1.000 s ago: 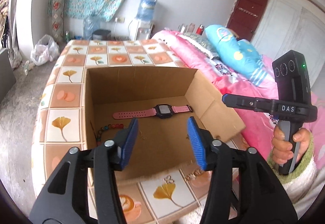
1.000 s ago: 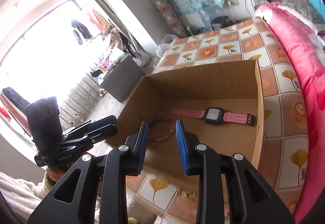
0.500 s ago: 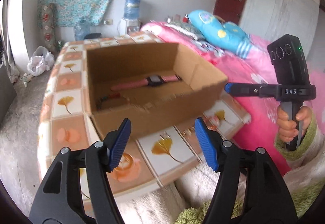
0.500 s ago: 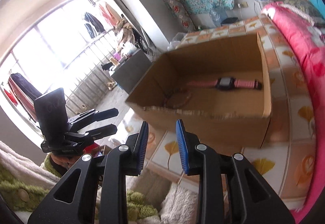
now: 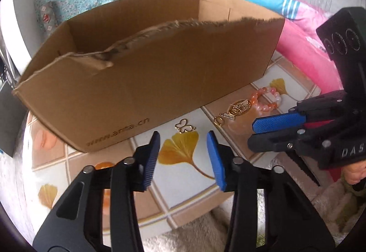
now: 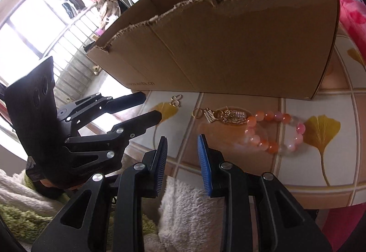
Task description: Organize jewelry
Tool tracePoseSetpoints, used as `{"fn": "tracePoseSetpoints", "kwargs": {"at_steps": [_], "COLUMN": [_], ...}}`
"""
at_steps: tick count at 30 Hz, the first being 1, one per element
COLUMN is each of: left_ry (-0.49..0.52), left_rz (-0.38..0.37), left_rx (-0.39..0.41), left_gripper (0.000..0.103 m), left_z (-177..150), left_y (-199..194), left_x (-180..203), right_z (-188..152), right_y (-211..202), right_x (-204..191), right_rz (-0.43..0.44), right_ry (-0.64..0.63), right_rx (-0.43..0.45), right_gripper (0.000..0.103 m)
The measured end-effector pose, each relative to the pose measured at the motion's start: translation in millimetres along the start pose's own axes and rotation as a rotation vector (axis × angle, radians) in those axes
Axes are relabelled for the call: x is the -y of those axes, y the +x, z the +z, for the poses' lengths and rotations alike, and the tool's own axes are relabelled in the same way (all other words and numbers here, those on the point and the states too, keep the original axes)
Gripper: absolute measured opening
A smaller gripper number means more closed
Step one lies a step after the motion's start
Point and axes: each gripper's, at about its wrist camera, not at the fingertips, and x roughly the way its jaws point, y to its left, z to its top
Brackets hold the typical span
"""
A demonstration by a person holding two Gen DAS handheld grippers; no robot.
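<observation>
We find three pieces of jewelry lying on the tiled table top [image 5: 187, 185], in the strip between the front wall of the cardboard box [image 5: 146, 83] and the table's near edge. The small gold butterfly charm [image 5: 184, 126] lies closest to the box wall, just beside the printed lettering. To its right lies the gold pendant with ring [image 5: 235, 111], and the orange and pink bead bracelet [image 5: 266, 99] touches or overlaps the pendant's far end; we cannot tell which from either view.

The left gripper [image 5: 183, 156] hangs over a ginkgo-leaf tile near the table's front edge. Its jaws stand part open and are closing, with nothing between them. The butterfly charm lies just ahead of its tips, slightly toward the left finger, apart from both pads.

The right gripper [image 6: 181, 156] is at the near edge of the table, its jaws narrow but not closed, holding nothing. In its own view the pendant with ring [image 6: 225, 116] lies ahead and slightly to the right of its tips, the bead bracelet [image 6: 274, 135] further right, and the butterfly charm [image 6: 176, 100] ahead to the left, by the box [image 6: 228, 46]. In the left wrist view its blue pad [image 5: 279, 125] points toward the pendant, near but not touching
</observation>
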Motion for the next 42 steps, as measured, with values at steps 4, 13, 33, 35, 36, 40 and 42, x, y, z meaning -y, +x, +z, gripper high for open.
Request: {"fn": "tracePoseSetpoints", "kwargs": {"at_steps": [4, 13, 33, 35, 36, 40, 42], "left_ry": [0.033, 0.044, 0.056, 0.051, 0.050, 0.040, 0.030], "left_rz": [0.004, 0.011, 0.015, 0.017, 0.020, 0.028, 0.031], "left_rx": [-0.006, -0.021, -0.005, -0.007, -0.008, -0.013, -0.015], "left_gripper": [0.030, 0.026, 0.015, 0.015, 0.015, 0.015, 0.015], "left_z": [2.1, 8.1, 1.7, 4.2, 4.2, 3.0, 1.9], "left_y": [9.0, 22.7, 23.8, 23.8, 23.6, 21.2, 19.6], "left_x": [6.4, 3.3, 6.7, 7.2, 7.0, 5.0, 3.9], "right_z": [1.2, 2.9, -1.8, -1.5, -0.5, 0.5, 0.6], "right_y": [3.0, 6.5, -3.1, -3.3, -3.7, -4.4, -4.0], "right_x": [2.2, 2.1, 18.3, 14.4, 12.4, 3.4, -0.8], "right_rz": [-0.002, 0.018, 0.021, 0.018, 0.017, 0.017, 0.013], "right_ry": [0.007, 0.023, 0.030, 0.025, 0.022, 0.003, -0.011], "right_rx": [-0.003, -0.004, -0.004, -0.006, -0.006, -0.004, -0.004], "right_gripper": [0.027, 0.027, 0.027, 0.027, 0.027, 0.027, 0.027]}}
